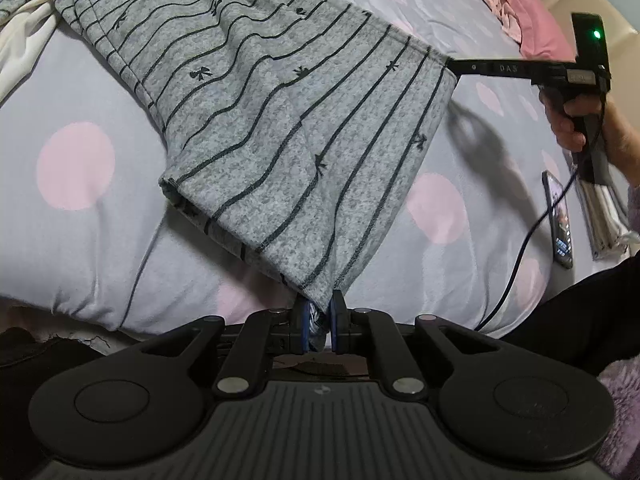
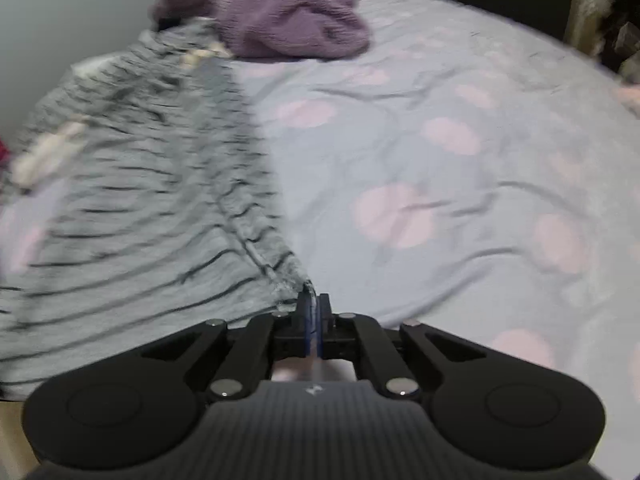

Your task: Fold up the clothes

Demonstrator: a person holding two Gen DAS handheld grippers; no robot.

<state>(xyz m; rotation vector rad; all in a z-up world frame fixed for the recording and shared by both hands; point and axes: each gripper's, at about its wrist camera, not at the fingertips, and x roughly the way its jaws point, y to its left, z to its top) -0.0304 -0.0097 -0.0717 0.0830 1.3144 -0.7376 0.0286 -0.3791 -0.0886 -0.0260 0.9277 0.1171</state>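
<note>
Grey striped garment (image 1: 288,128) is soft and light, sagging between my grips over the dotted bedspread (image 1: 76,240). My left gripper (image 1: 319,322) pinches one hem corner, my right gripper (image 2: 314,320) clamps the other; corners hold best. Purple fleece (image 2: 272,20) lies beyond it.

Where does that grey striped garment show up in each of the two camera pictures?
Left wrist view: the grey striped garment stretches from the top left to the bottom centre, pinched by the left gripper; the right gripper holds its far corner.
Right wrist view: it fills the left half, blurred, its corner in the right gripper.
Shared landmark: the lilac bedspread with pink dots.
</note>
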